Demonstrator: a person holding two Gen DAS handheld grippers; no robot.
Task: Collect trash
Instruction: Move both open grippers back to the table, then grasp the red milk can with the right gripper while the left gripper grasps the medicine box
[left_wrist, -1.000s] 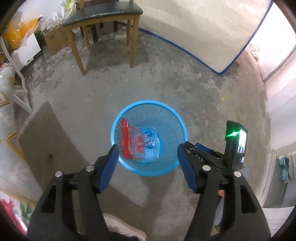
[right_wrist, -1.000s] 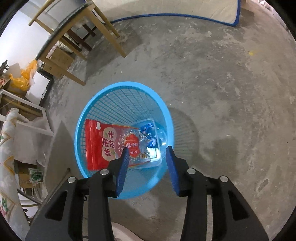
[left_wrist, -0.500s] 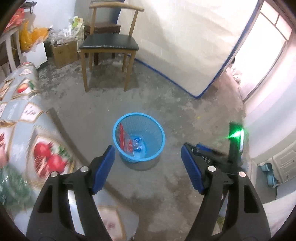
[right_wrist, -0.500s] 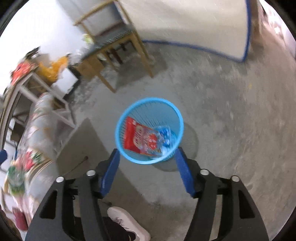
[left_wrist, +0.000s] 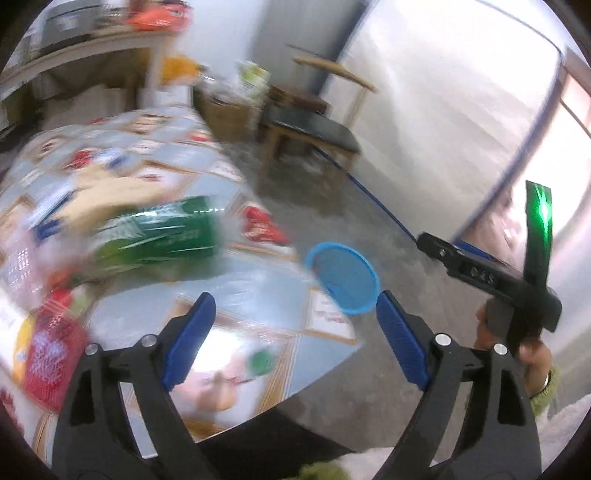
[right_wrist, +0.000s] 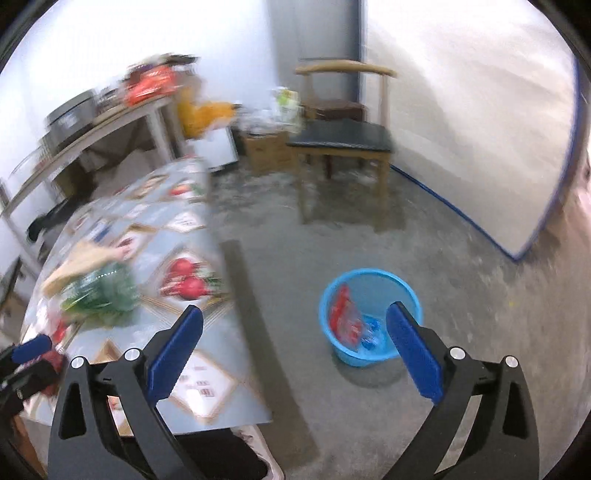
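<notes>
Now | blue basket (right_wrist: 370, 317) on floor | beyond right hand-held gripper (right_wrist: 295, 350), opening, empty

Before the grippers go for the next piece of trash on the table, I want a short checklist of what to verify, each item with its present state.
1. Left gripper carries nothing: ok, jaws opening, nothing between them.
2. Right gripper carries nothing: ok, jaws opening, nothing between them.
3. Blue basket upright on the floor beside the table: ok.
4. Earlier trash inside the basket: ok, the red packet lies in it.
5. Trash left on the table: ok, a green packet and a red packet lie there.
6. View sharp enough to aim a grasp: not ok, the tabletop is badly blurred in both views.
</notes>
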